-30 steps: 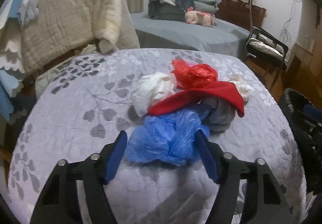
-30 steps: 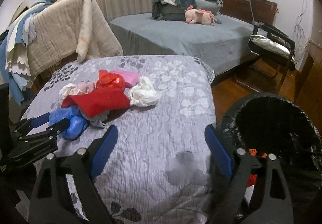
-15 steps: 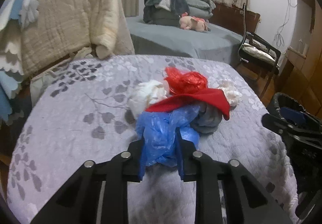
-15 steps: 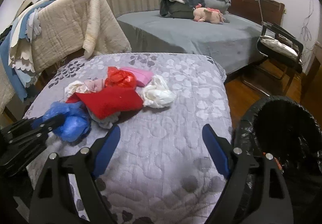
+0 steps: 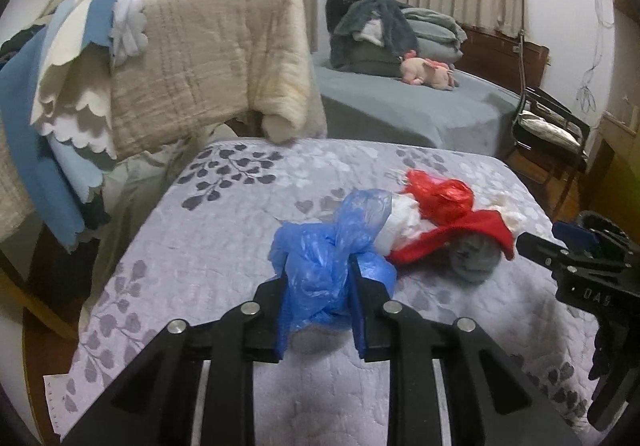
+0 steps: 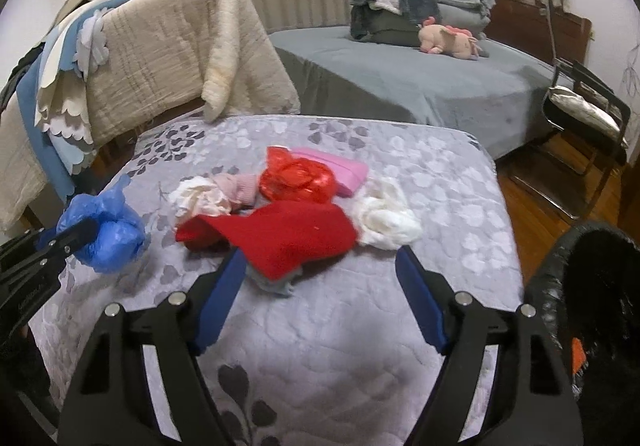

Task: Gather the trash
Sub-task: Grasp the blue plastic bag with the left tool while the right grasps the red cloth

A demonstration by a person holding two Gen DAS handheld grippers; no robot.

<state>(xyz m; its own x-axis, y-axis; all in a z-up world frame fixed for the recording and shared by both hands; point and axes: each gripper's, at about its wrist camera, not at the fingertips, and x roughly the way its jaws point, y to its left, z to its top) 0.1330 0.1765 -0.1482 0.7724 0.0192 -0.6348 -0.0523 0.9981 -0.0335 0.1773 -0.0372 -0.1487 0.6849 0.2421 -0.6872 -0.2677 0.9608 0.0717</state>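
Note:
On the grey floral quilt (image 6: 320, 346) lies a pile: a red cloth (image 6: 280, 234), a crumpled red bag (image 6: 296, 177), a pink item (image 6: 344, 169) and white wads (image 6: 384, 217). My left gripper (image 5: 320, 278) is shut on a blue plastic bag (image 5: 328, 246), held just above the quilt to the left of the pile. The same bag (image 6: 108, 234) shows at the left of the right wrist view. My right gripper (image 6: 320, 278) hovers at the pile's near edge, jaws closing. The red cloth's lower edge and a grey rag (image 6: 276, 282) sit between its fingers, untouched by the pads.
A bin with a black liner (image 6: 592, 286) stands off the quilt's right edge. A chair draped in a beige blanket (image 6: 168, 57) rises at the back left. Behind are a grey bed (image 6: 400, 77) and a black chair (image 6: 584, 105) on wooden floor.
My left gripper closed on the blue bag and drew it up and left, away from the pile. My right gripper moved in toward the pile and its jaws narrowed slightly.

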